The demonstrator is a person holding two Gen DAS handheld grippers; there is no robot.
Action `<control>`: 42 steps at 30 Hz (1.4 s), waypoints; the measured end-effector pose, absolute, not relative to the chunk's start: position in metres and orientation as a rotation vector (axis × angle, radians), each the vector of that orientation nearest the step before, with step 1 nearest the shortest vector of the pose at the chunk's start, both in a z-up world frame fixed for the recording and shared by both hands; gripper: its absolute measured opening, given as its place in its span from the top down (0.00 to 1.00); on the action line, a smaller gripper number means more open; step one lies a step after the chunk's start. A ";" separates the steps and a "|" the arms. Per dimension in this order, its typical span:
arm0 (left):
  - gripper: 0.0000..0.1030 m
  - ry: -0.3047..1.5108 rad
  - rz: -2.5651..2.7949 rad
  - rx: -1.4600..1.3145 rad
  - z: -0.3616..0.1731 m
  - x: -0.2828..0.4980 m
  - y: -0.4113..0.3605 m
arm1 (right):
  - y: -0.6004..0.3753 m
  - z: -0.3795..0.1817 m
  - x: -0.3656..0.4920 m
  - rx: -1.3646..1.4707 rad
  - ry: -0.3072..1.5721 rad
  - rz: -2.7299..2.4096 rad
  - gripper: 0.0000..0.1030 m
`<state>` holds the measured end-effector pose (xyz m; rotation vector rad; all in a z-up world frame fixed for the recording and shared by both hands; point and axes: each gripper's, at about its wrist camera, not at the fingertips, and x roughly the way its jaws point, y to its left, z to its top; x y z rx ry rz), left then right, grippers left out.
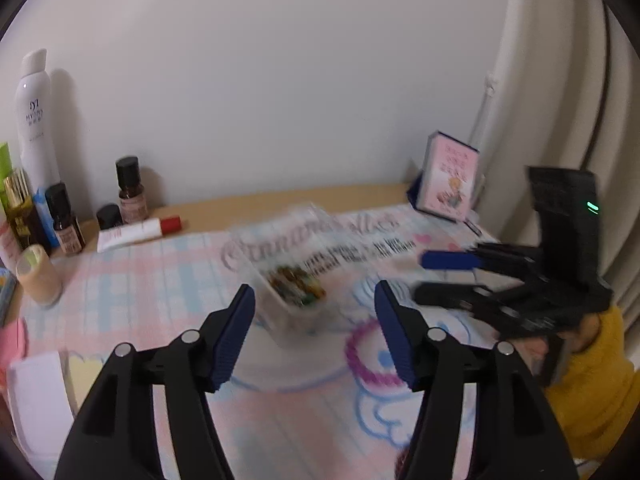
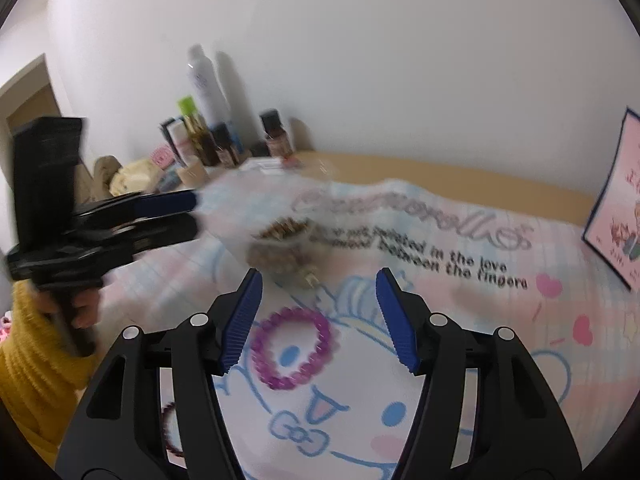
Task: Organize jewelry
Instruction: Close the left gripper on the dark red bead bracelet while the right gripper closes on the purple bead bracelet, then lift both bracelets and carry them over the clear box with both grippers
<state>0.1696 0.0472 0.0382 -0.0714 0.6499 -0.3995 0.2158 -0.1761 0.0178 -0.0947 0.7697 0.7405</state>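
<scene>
Left tool: jaws wide, nothing between them, held low over the mat. Just ahead of its fingertips sits a clear box, motion-blurred, with brown and green beads inside. The pink bracelet lies on the mat beside the left tool's right-hand finger, partly hidden by it.

Right tool: jaws wide, holding nothing, above the mat. The pink bracelet lies flat on the printed cartoon face, below and between the two fingers, touching neither as far as can be seen. A dark bracelet shows through the gap by the left-hand finger, mostly hidden. The box stands ahead of the fingertips; brown beads visible inside, edges blurred.

In the right wrist view the left tool reaches in from the left, its blue pads at the box's left side; contact with the box cannot be told because of blur. In the left wrist view the right tool enters from the right, fingers apart, short of the box.

Farther out: bottles and a tall white spray can line the wall on the left of the worktop; a white tube with red cap lies in front of them. A pink card box leans at the far right corner.
</scene>
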 end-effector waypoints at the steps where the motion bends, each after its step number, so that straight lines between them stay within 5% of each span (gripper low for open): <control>1: 0.40 0.657 -0.398 -0.055 0.035 0.164 0.044 | -0.174 0.012 0.216 -0.113 0.786 0.739 0.45; 14: 0.40 0.829 -0.506 0.125 -0.014 0.110 -0.006 | -0.157 -0.016 0.211 -0.209 0.841 0.721 0.51; 20: 0.69 0.860 -0.516 0.183 -0.024 0.100 -0.013 | -0.146 -0.022 0.211 -0.256 0.843 0.702 0.58; 26: 0.82 0.859 -0.507 0.216 -0.023 0.095 -0.013 | -0.145 -0.022 0.212 -0.293 0.839 0.655 0.72; 33: 0.95 0.845 -0.500 0.290 -0.025 0.080 -0.020 | -0.143 -0.021 0.208 -0.331 0.809 0.647 0.83; 42: 0.95 0.813 -0.464 0.284 -0.026 0.075 -0.018 | -0.136 -0.021 0.200 -0.387 0.764 0.626 0.91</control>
